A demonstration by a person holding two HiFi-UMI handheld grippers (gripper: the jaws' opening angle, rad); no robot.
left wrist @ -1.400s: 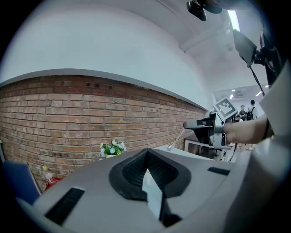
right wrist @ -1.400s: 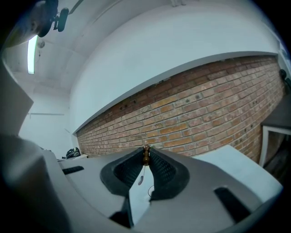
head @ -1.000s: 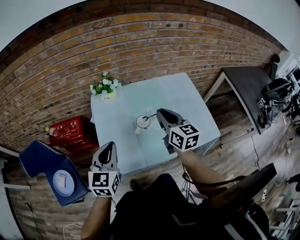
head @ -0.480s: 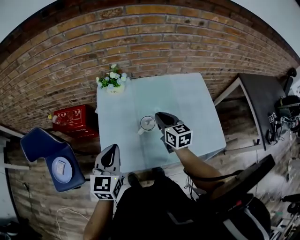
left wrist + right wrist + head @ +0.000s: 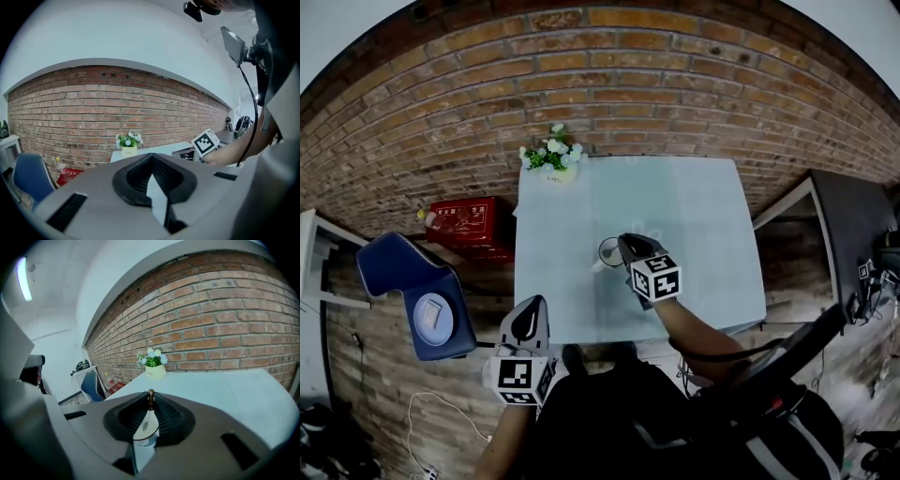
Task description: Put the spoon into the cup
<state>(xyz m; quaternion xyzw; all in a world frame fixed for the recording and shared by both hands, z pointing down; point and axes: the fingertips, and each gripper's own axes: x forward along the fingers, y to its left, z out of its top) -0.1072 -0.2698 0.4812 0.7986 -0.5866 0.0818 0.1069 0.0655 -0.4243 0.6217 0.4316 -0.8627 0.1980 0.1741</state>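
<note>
A small white cup stands near the middle of the pale blue table. My right gripper hovers just right of it and is shut on the spoon. In the right gripper view the spoon's brown handle end is pinched at the fingertips. Its bowl hangs down over the cup, whose rim shows through the gap below. My left gripper is held off the table's near left edge, shut with nothing in it; its tips meet.
A pot of white flowers stands at the table's far left corner against the brick wall. A red box and a blue chair are on the floor to the left. A dark table is at the right.
My right gripper has come down with the spoon, from above the cup to right beside its rim. The left gripper has stayed about where it was.
</note>
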